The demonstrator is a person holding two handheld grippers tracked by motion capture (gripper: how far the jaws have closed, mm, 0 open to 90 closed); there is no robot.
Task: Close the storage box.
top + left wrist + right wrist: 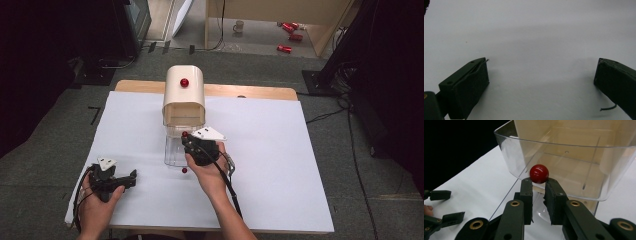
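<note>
Jaws of the right gripper (539, 185) are pinched narrowly on a small red ball (539, 173), which sits at the very tips, its upper half standing proud above the pads. Glossy, hard and round, the ball looks light but slippery; it is best held across its widest middle, and this high, tip-only hold could let it squirt out. Just beyond the tips is the rim of a clear plastic bin (506, 140) under a cream dispenser (184, 95). Another red ball (184, 170) lies on the white table (280, 150) behind the jaws. Jaws of the left gripper (541, 82) stand wide apart over bare table, holding nothing.
</note>
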